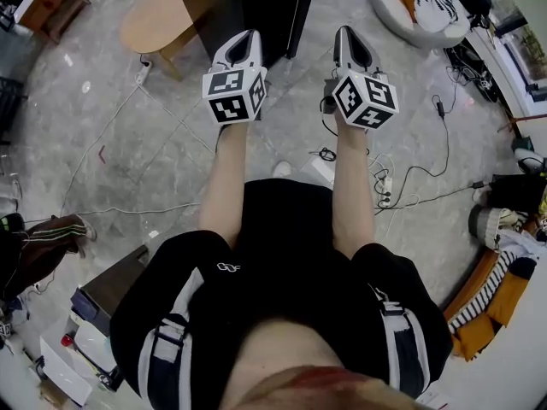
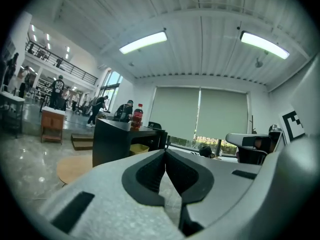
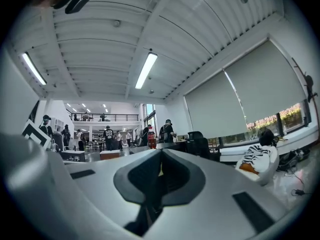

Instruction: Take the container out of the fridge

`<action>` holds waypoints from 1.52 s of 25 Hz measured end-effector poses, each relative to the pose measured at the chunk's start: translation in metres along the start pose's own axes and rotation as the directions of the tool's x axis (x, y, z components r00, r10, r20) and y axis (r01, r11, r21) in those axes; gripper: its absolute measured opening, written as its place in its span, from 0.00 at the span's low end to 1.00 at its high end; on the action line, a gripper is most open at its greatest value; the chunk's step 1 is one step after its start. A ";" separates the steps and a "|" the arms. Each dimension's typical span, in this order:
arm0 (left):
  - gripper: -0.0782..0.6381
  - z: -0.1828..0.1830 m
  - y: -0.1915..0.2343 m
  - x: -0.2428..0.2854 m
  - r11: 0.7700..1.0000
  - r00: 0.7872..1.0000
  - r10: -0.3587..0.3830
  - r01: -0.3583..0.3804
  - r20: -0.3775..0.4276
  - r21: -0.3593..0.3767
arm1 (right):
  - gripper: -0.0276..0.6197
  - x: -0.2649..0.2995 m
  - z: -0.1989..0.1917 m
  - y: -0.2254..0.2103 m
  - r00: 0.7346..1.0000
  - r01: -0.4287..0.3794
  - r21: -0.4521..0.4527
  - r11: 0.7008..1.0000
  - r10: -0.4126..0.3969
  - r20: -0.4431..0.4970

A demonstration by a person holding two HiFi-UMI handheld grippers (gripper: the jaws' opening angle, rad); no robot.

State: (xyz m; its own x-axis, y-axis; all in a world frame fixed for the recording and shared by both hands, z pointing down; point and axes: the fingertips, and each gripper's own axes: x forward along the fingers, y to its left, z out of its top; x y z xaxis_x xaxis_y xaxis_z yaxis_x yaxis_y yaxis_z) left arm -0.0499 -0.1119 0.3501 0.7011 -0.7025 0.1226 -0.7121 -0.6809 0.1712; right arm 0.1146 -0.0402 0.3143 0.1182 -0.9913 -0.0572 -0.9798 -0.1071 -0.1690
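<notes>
A black cabinet-like unit (image 1: 248, 7) stands on the floor just ahead of both grippers, and no container shows in any view. A red bottle (image 2: 136, 116) stands on top of the black unit (image 2: 117, 139), and something yellow (image 2: 137, 148) shows low at its side. My left gripper (image 1: 248, 37) and right gripper (image 1: 346, 32) are held side by side at arm's length, pointing at the unit. The left gripper (image 2: 165, 151) has its jaws closed together and empty. The right gripper (image 3: 161, 151) is also shut on nothing, with the red bottle (image 3: 151, 136) beyond it.
A round wooden table (image 1: 158, 15) stands left of the black unit. Cables and a power strip (image 1: 385, 186) trail over the stone floor at right. A white beanbag (image 1: 423, 2) with a striped cushion lies at the far right. Several people stand far back in the hall (image 2: 60, 91).
</notes>
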 end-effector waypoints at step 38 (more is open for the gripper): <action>0.12 -0.020 0.012 0.295 0.999 0.995 -0.038 0.036 -0.093 -0.014 | 0.06 0.253 -0.083 -0.133 0.985 -0.085 0.112 0.990 0.101 -0.142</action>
State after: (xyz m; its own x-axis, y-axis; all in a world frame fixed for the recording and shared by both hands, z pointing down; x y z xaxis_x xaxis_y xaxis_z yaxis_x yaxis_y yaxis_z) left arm 0.1487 -0.3232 0.4081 0.7277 -0.6540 0.2067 -0.6855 -0.7031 0.1892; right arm 0.2613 -0.2833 0.4035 -0.0052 -0.9978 0.0668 -0.9619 -0.0133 -0.2730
